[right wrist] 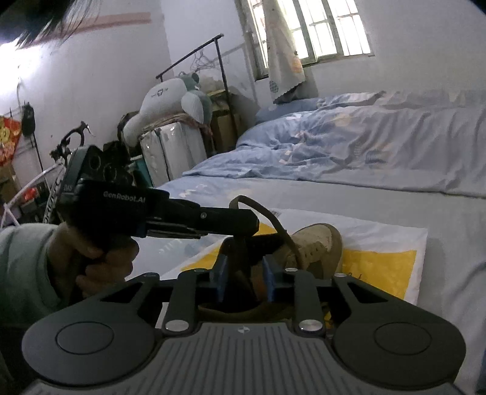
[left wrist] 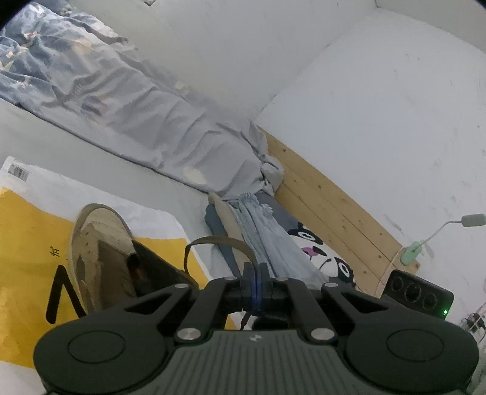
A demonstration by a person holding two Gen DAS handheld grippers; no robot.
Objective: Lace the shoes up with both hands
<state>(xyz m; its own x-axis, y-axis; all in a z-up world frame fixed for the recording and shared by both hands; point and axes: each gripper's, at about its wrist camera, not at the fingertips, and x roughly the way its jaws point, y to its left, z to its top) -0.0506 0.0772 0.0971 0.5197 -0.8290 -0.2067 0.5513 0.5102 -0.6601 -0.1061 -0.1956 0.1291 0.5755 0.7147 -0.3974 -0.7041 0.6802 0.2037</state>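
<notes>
Left hand-held gripper (left wrist: pixel 256 270): jaws pressed fully together, pinching the brown shoelace (left wrist: pixel 212 243), which arcs up in a loop and runs back toward the shoe (left wrist: pixel 100 261). Right hand-held gripper (right wrist: pixel 246 278): blue pads standing apart, a strand of lace passing between them (whether the pads touch it I cannot tell). In the right wrist view the left gripper crosses from the left, held in a hand (right wrist: pixel 100 258) with a pale green sleeve (right wrist: pixel 24 273); the lace loops over its tip.

Shoe: tan suede sneaker, lying tilted on a white-and-yellow plastic bag (left wrist: pixel 27 231) spread on the bed (right wrist: pixel 455 243).

Beyond: rumpled blue duvet (right wrist: pixel 364 145), a panda-print pillow (left wrist: pixel 319 249) against a wooden headboard (left wrist: pixel 328 197). Farther off, a plush toy (right wrist: pixel 173 100) on stacked boxes, a clothes rail (right wrist: pixel 194 54), a barred window (right wrist: pixel 319 27).
</notes>
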